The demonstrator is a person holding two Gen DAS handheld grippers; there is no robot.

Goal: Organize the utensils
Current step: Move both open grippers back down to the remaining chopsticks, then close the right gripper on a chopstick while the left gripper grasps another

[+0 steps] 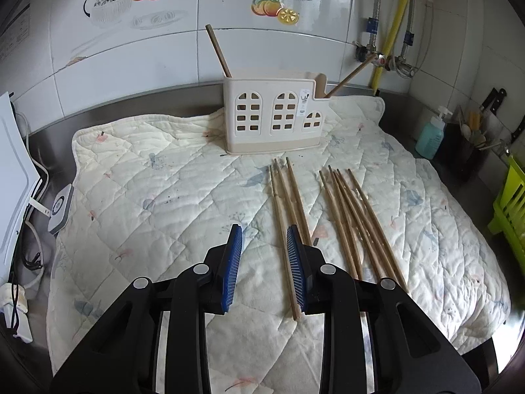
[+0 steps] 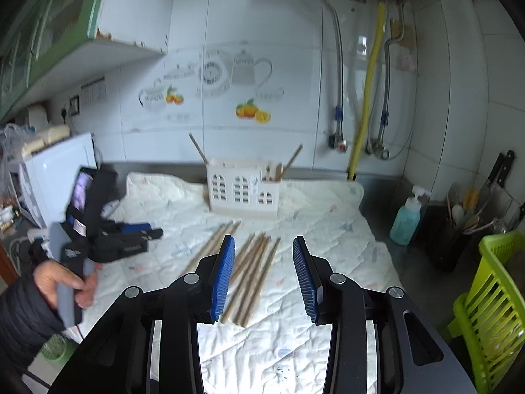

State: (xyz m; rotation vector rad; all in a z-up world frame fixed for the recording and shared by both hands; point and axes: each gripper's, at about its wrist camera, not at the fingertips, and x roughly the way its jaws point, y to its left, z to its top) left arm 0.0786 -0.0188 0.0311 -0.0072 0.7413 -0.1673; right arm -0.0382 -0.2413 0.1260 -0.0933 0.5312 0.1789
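A cream utensil holder (image 1: 274, 116) with arched window cut-outs stands at the back of a quilted cloth (image 1: 164, 184); one chopstick (image 1: 219, 51) leans in its left end and one (image 1: 349, 77) in its right compartment. Two bundles of wooden chopsticks lie on the cloth: a left bundle (image 1: 288, 197) and a larger right bundle (image 1: 357, 220). My left gripper (image 1: 264, 233) is open and empty, just above the near end of the left bundle. My right gripper (image 2: 264, 246) is open and empty, high above the right bundle (image 2: 254, 272). The holder also shows in the right wrist view (image 2: 242, 190).
A white appliance (image 2: 55, 170) and cables sit at the left. A blue soap bottle (image 2: 407, 216), a dark utensil pot (image 2: 459, 229), knives on the wall and a green dish rack (image 2: 492, 295) are at the right. Pipes run down the tiled back wall.
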